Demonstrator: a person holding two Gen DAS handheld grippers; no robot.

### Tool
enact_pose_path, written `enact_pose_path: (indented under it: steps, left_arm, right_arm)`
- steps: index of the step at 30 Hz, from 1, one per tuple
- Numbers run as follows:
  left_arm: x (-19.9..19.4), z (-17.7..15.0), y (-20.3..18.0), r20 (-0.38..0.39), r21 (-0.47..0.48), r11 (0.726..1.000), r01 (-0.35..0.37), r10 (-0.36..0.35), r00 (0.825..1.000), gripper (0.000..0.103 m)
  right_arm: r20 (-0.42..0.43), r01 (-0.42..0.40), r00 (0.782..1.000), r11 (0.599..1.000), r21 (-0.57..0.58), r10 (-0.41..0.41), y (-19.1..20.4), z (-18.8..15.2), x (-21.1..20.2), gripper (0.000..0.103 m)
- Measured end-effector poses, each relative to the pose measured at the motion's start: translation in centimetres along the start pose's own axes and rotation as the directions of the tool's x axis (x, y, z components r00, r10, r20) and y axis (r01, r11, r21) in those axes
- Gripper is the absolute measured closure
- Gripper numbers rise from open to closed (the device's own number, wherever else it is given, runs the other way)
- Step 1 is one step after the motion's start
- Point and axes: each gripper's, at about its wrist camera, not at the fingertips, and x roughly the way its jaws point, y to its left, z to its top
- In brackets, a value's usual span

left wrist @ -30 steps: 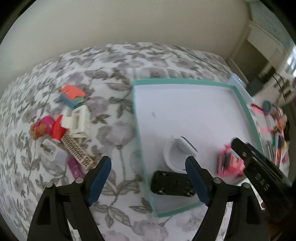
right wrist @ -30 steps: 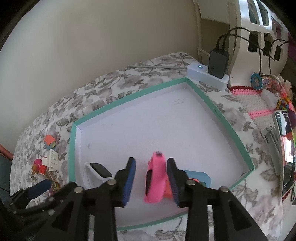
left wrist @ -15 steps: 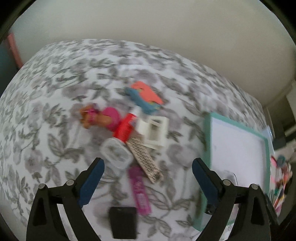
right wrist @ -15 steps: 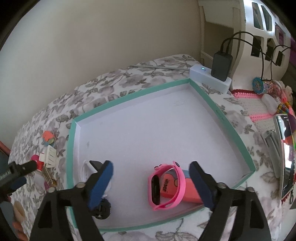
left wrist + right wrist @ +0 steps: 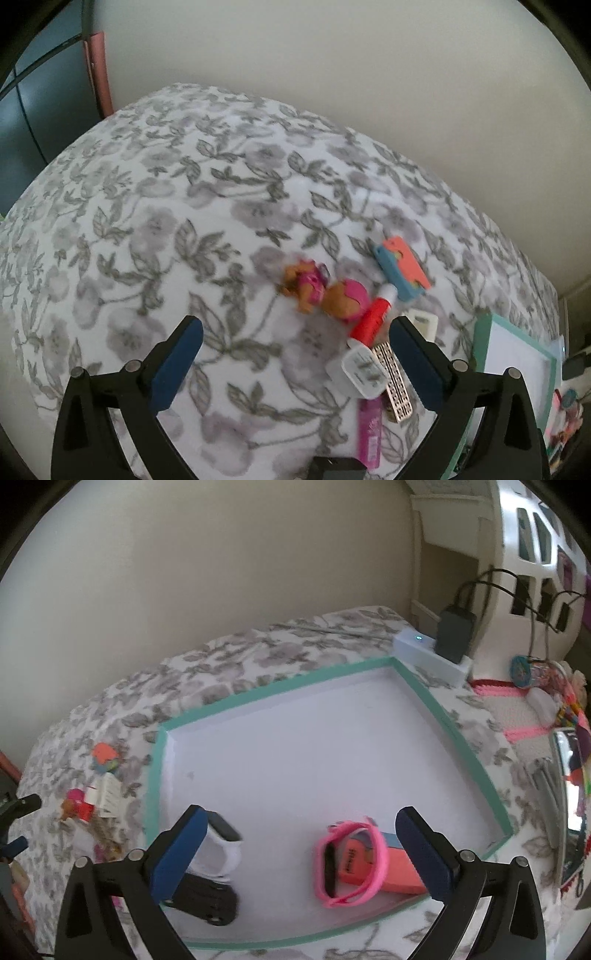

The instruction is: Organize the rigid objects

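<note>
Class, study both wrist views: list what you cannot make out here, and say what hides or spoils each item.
- Black object, left wrist view: cut off by the bottom edge.
- White watch, right wrist view: partly behind the right gripper, one of its fingers.
- Orange box, right wrist view: print too small and blurred; pink watch lies across it.
- Toy pile, right wrist view: too small, blurred.

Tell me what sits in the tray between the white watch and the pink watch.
Nothing: in the right wrist view, the tray floor between the white watch and the pink watch is bare. The black object lies nearer the camera, beside the white one.
</note>
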Motion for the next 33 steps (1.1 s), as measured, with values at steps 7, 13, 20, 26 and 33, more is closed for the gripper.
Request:
enact_pose_path:
  steps: [7, 13, 20, 26, 33]
  left_arm:
    - [-0.7, 1.0, 1.3, 0.032, -0.043, 0.999, 0.031, -0.03, 0.999, 0.002]
    - [-0.8, 1.4, 1.6, 0.026, -0.042, 0.996, 0.077, -0.076, 0.997, 0.002]
    - [-0.8, 1.7, 1.5, 0.04, -0.013, 0.997, 0.08, -0.079, 0.996, 0.002]
    - [0.7, 0.8, 1.3, -0.078, 0.044, 0.999, 0.024, -0.02, 0.997, 0.002]
    - [2.1, -1.2, 1.4, -0.188, 0.088, 0.996, -0.017, 0.034, 0.982, 0.002]
  right_arm:
    - [0.01, -0.023, 1.0, 0.997, -0.068, 0.024, 2.9, 0.4, -0.4, 0.0]
    - [-0.021, -0.079, 0.997, 0.989, -0.125, 0.077, 6.1, 0.5, -0.1, 0.0]
    - [-0.017, -0.144, 0.99, 0.971, -0.19, 0.143, 10.0, 0.2, 0.0, 0.0]
    - [-0.123, -0.248, 0.967, 0.938, -0.242, 0.224, 13.9, -1.8, 0.6, 0.0]
    - [-0.236, -0.285, 0.948, 0.901, -0.328, 0.214, 17.1, -4.9, 1.4, 0.0]
